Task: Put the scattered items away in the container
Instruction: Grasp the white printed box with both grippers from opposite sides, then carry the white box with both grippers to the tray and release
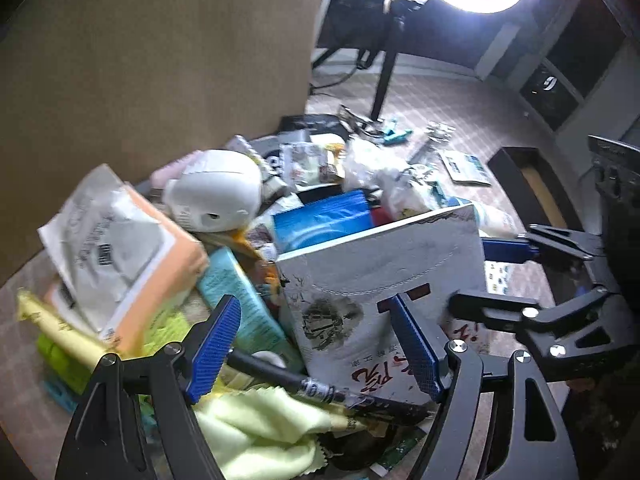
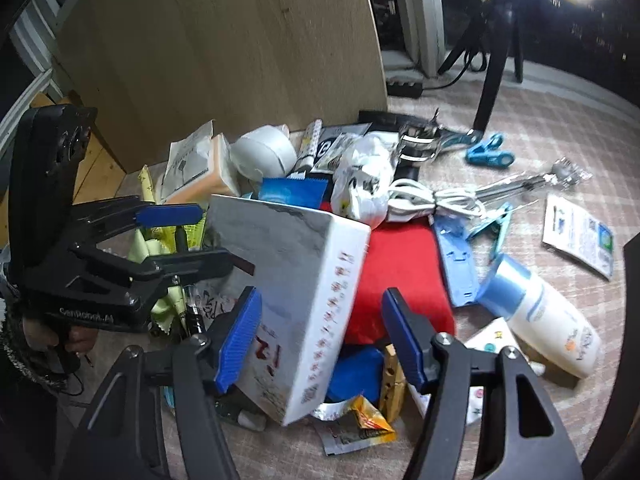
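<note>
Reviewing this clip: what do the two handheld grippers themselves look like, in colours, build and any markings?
Both match: matte black angular linkage arms with silver pivot screws, ending in flat blue textured finger pads. The left gripper, seen from the right wrist, carries white "GenRobot.AI"-style lettering, blurred, and a black upright body. The right gripper shows the same parts. No cables visible.

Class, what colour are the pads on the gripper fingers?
Blue pads, clearest in the right wrist view.

The white box [image 2: 296,300] stands tilted in the middle of the pile and is the main obstacle. Left of it, the other gripper [image 2: 188,236] and a black pen [image 2: 192,312] close the way. Right of it the red cloth [image 2: 400,276] lies flat (easy passing above). Beyond the lotion bottle [image 2: 548,320], bare carpet [image 2: 540,128] gives free room.
</note>
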`<act>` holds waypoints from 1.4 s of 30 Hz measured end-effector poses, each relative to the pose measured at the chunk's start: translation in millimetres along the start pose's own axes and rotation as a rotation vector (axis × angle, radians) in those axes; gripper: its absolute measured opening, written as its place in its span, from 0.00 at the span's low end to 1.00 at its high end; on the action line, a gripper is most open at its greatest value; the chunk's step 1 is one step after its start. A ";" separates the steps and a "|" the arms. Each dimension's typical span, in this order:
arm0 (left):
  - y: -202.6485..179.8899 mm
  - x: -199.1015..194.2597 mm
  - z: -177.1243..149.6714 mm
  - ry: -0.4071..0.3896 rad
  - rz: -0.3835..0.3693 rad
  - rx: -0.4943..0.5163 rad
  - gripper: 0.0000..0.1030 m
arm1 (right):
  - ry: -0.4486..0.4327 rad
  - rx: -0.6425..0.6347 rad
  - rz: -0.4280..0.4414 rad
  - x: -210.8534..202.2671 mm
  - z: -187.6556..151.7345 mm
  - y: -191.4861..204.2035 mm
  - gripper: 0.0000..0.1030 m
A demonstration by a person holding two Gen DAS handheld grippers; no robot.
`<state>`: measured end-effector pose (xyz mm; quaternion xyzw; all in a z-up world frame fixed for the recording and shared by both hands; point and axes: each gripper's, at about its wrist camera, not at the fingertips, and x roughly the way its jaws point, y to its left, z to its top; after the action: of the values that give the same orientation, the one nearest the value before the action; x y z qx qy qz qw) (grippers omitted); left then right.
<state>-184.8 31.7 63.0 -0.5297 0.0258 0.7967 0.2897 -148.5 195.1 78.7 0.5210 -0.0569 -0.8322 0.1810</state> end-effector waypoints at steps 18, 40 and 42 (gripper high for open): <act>-48.9 -45.8 -4.8 -0.117 -0.008 0.023 0.64 | -0.115 0.022 0.027 -48.3 -4.6 9.8 0.48; -298.7 -40.8 8.2 -0.276 -0.006 0.182 0.64 | -0.327 0.063 -0.067 -231.1 -98.3 -142.7 0.49; -329.7 -21.4 21.9 -0.268 -0.028 0.165 0.64 | -0.319 0.071 -0.080 -246.5 -102.4 -170.5 0.49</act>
<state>-35.9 303.9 178.6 -0.3934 0.0449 0.8514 0.3440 -2.3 451.9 192.9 0.3903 -0.0933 -0.9083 0.1178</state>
